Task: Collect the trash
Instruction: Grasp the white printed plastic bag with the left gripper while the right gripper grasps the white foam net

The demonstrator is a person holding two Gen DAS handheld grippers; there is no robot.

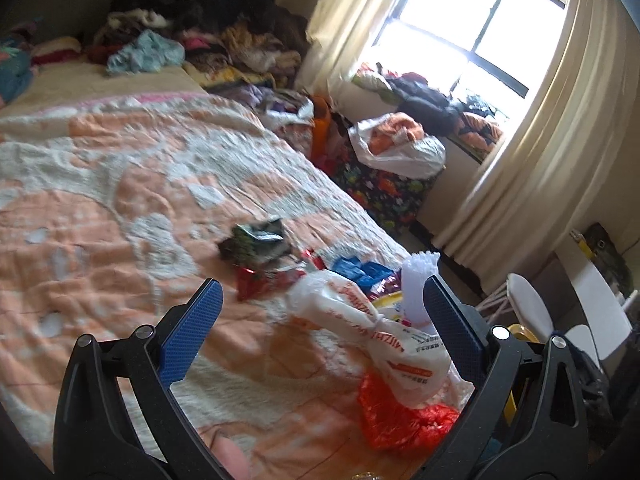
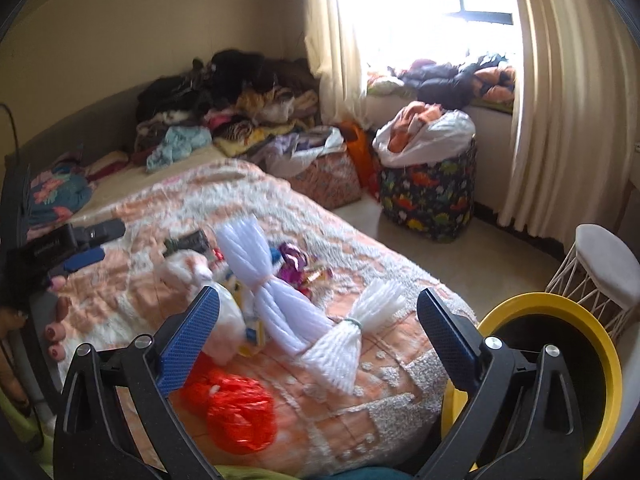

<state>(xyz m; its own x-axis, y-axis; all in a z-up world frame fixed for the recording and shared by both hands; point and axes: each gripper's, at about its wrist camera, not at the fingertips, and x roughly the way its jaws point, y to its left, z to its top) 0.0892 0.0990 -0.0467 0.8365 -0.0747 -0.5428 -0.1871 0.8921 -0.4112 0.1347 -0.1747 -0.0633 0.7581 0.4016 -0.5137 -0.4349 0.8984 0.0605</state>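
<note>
Both tongs gaped wide and empty, the left tongs (image 1: 320, 308) over a white printed bag (image 1: 360, 320) and the right tongs (image 2: 318, 320) over tied white plastic bundles (image 2: 340, 344), while trash lay scattered on the bed (image 2: 380, 412) beside the yellow-rimmed bin (image 2: 592, 344).

Your left side of the bed (image 1: 100, 200) is bare quilt, open for passing. Toward its near right corner the litter crowds: white bag (image 1: 360, 320), red bag (image 2: 236, 408), two straw bundles (image 2: 344, 344). A yellow-rimmed bin (image 2: 592, 344) stands just beside that corner.
</note>
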